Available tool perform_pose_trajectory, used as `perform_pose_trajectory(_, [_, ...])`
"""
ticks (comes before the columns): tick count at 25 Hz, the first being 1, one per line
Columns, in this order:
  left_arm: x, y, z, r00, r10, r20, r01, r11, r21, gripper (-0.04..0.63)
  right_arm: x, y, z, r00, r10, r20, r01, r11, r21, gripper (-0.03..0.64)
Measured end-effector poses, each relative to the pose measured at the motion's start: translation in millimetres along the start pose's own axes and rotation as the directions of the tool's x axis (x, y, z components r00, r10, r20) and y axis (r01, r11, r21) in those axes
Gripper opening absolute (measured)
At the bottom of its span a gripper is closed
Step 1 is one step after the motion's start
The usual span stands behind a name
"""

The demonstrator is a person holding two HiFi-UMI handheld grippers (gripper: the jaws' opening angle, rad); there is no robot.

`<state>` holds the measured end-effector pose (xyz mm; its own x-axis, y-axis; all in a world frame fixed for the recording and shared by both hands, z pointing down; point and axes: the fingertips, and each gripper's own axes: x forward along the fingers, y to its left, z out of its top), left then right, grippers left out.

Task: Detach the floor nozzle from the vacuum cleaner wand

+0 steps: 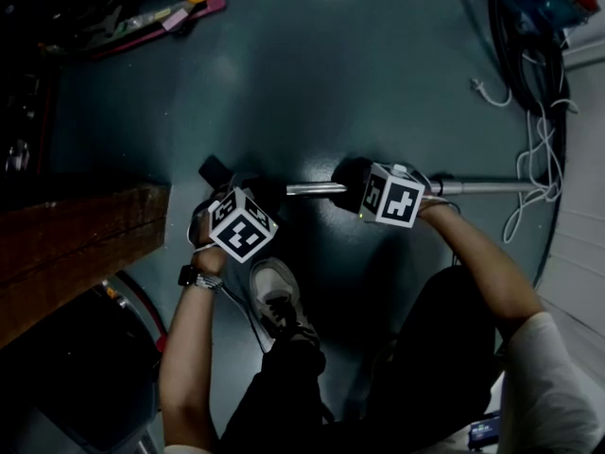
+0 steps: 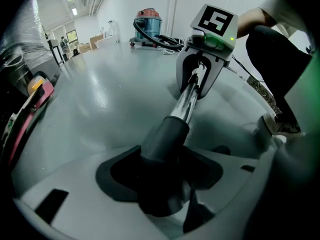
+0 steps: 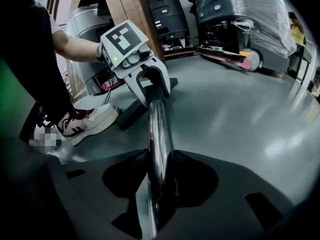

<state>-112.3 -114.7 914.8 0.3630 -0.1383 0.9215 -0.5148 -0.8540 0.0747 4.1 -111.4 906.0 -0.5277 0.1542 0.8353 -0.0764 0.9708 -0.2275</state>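
The chrome vacuum wand (image 1: pixel 482 187) lies level on the grey floor, running left into the dark floor nozzle (image 1: pixel 216 170). My left gripper (image 1: pixel 255 193) points steeply down at that joint. In the left gripper view the nozzle's dark grey neck (image 2: pixel 165 139) fills the gap between the jaws of my left gripper (image 2: pixel 165 184), which is shut on it. My right gripper (image 1: pixel 346 188) sits further right along the tube. The wand (image 3: pixel 157 129) runs between the jaws of my right gripper (image 3: pixel 157 184), which close against both its sides. Each gripper view shows the other one: the right gripper (image 2: pixel 197 84) and the left gripper (image 3: pixel 152 89).
The person's shoe (image 1: pixel 274 291) stands just below the wand, near the left gripper. A wooden bench top (image 1: pixel 76 244) juts in at the left. Loose cables (image 1: pixel 534 149) trail at the right. A vacuum canister (image 2: pixel 148 21) stands far off. Wrapped machines (image 3: pixel 240 14) line the back.
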Motion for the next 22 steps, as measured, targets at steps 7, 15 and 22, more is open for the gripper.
perform_pose_trajectory(7, [-2.6, -1.2, -0.9, 0.999, 0.019, 0.04, -0.019, 1.0, 0.01, 0.239, -0.3, 2.8, 0.6, 1.0, 0.018, 0.006, -0.018, 1.0, -0.006, 0.166])
perform_pose_trajectory(15, [-16.2, -2.5, 5.6, 0.992, 0.087, 0.091, -0.094, 0.993, 0.068, 0.236, -13.8, 5.1, 12.1, 0.997, 0.053, 0.062, -0.053, 0.999, -0.005, 0.164])
perform_pose_trajectory(22, [-33.8, -4.1, 12.7, 0.971, 0.17, 0.167, -0.189, 0.977, 0.103, 0.236, -24.2, 10.5, 17.3, 0.993, 0.084, 0.079, -0.085, 0.996, 0.002, 0.164])
